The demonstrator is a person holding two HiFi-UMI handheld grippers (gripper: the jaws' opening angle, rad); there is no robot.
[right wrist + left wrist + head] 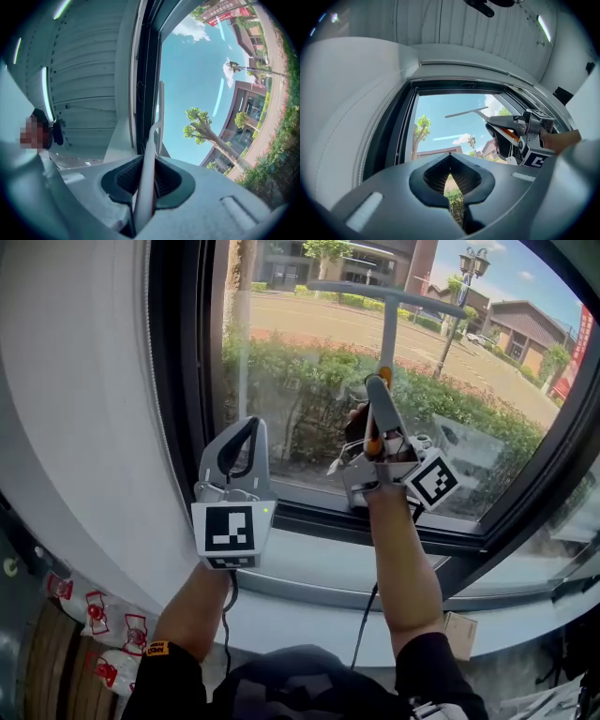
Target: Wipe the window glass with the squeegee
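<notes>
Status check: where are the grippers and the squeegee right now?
Right gripper shut on squeegee handle. Left gripper shut, empty, low left. Blade level, high up at window glass. No obstruction seen.

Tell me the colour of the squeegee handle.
The handle is grey with orange trim, clearest in the head view.

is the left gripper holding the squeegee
No, the left gripper is empty; the squeegee handle sits clamped in the right gripper.
</notes>
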